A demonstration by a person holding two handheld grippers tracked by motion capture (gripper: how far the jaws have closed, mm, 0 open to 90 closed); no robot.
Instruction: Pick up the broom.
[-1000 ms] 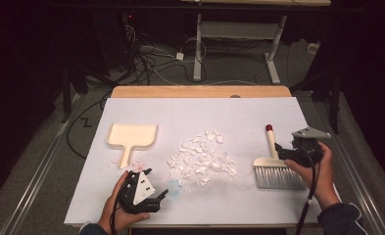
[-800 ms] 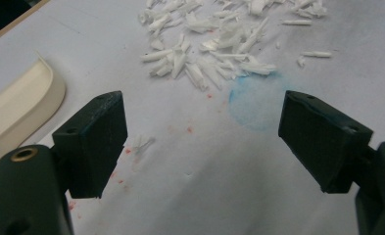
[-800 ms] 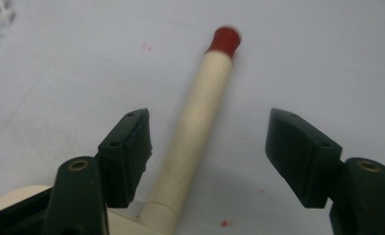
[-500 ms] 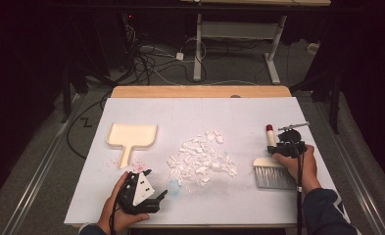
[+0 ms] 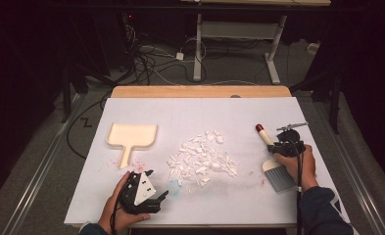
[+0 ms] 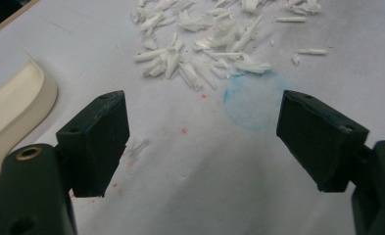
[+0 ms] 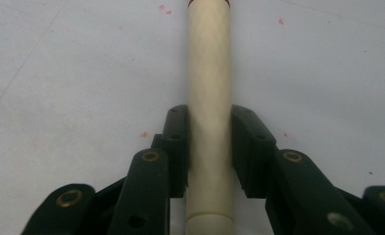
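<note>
The right gripper (image 5: 282, 146), at the right of the high view, has just closed its jaws on the brush handle (image 7: 208, 98). The left gripper (image 5: 156, 197), lower left, gapes empty near the white scraps (image 5: 200, 159).

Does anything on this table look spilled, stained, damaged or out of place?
Yes. A loose pile of white paper-like shreds lies scattered mid-table, between the cream plastic dustpan and the cream-handled brush. Small red specks and a faint blue ring-shaped smudge mark the white table cover. Nothing looks broken.
</note>
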